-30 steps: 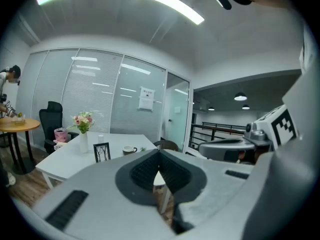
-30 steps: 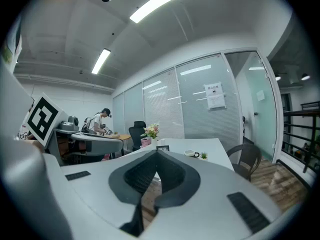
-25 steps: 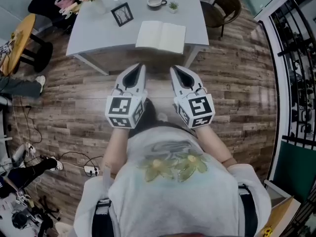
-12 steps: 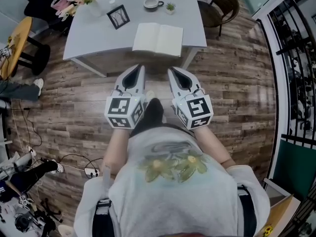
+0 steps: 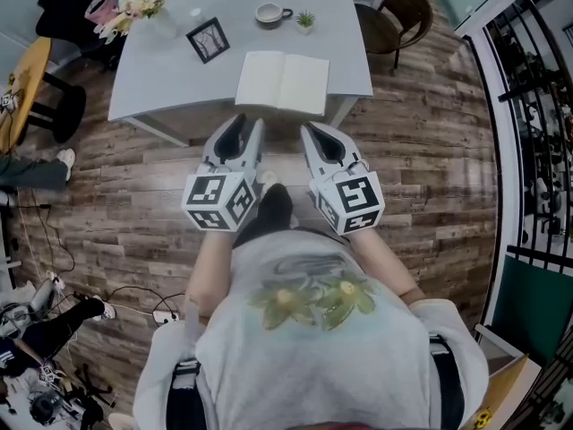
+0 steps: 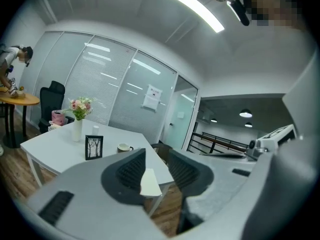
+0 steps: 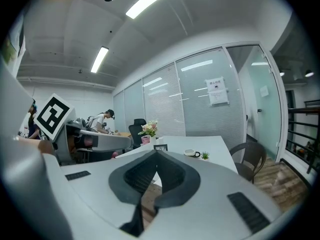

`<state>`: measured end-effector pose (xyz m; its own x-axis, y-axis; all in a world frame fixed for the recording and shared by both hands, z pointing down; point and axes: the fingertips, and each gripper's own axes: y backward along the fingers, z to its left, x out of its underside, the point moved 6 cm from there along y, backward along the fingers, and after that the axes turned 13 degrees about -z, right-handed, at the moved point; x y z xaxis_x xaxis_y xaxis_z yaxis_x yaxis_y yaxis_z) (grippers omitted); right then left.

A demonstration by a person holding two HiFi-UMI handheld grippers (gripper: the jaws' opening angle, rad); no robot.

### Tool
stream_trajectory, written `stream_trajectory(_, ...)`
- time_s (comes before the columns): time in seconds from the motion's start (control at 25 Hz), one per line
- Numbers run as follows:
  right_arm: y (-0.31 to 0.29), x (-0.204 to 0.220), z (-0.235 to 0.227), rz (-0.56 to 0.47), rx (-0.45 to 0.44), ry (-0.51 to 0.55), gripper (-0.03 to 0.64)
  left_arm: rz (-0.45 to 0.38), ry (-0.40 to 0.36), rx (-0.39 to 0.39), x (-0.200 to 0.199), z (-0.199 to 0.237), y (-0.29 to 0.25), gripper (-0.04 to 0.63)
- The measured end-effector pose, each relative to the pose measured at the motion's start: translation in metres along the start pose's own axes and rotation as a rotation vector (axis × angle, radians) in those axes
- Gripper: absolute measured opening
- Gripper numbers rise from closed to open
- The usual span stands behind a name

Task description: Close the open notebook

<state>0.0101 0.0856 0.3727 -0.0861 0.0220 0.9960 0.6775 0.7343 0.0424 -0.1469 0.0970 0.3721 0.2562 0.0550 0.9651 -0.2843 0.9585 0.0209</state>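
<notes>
The person wears a pale grey T-shirt with short sleeves, a yellow-and-green flower print on the front and dark bands low at both sides. The left gripper and right gripper have smooth white-grey shells, black ribbed pads and a cube of black-and-white square markers each. The left one's jaws have just been opening, with nothing between them.

Office — glass partition walls, desk chair, strip lights.
</notes>
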Motion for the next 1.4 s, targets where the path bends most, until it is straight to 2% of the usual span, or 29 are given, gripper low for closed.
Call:
stream_trajectory(0.12,-0.01,0.0,-0.009,0.004,0.002,-0.001,0.017,0.017,0.037,-0.002,0.003,0.011,-0.012,0.252)
stream_trajectory(0.24,-0.019,0.002,-0.017,0.012,0.004,-0.003,0.017,0.052,0.047,-0.013,0.009,0.022,-0.022,0.279)
stream_trajectory(0.36,-0.026,0.004,-0.027,0.024,0.009,-0.008,0.017,0.083,0.044,-0.033,0.014,0.032,-0.029,0.281)
stream_trajectory(0.96,-0.067,0.015,-0.05,0.073,0.025,-0.025,0.017,0.215,0.174,-0.117,0.05,0.09,-0.059,0.28)
stream_trajectory(1.4,-0.1,0.026,-0.067,0.119,0.027,-0.019,0.017,0.29,0.224,-0.152,0.077,0.124,-0.08,0.279)
